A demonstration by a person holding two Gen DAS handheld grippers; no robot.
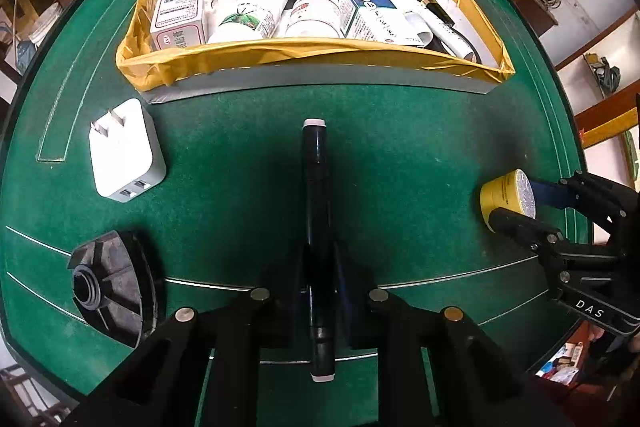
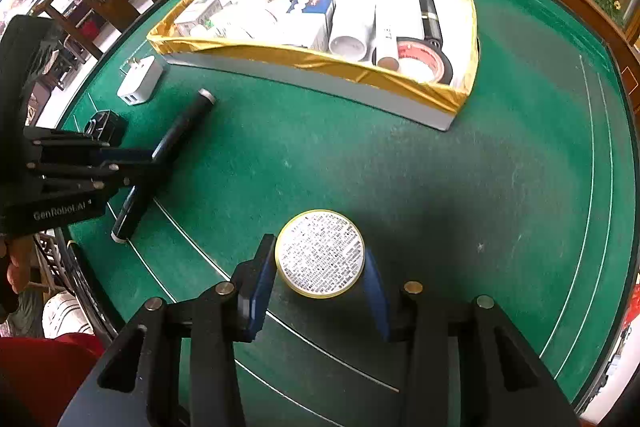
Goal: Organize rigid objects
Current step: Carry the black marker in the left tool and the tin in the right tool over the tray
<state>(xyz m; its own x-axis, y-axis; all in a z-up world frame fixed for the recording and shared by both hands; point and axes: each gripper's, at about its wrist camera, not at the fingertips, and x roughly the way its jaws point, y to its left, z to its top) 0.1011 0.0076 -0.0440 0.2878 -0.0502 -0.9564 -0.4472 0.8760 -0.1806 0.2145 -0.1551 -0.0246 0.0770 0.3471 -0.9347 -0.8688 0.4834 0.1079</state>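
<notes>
Grippers both clamped | left gripper (image 1: 320,291) clenched on a dark pen (image 1: 316,187) lying on the green table (image 1: 400,155), white cap toward the box (image 1: 320,83) | right gripper (image 2: 320,291) grasping a yellow tin (image 2: 320,253) by its sides, printed face up | white charger (image 1: 124,151) and black disc (image 1: 112,287) left of the pen | box holds bottles, cartons and tape rolls

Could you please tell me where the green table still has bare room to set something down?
The widest bare felt lies right of the round yellow tin, below the gold-lined box. A smaller patch sits between the dark pen and that tin. The box is packed; the left side is crowded by the white charger and black ribbed disc.
</notes>
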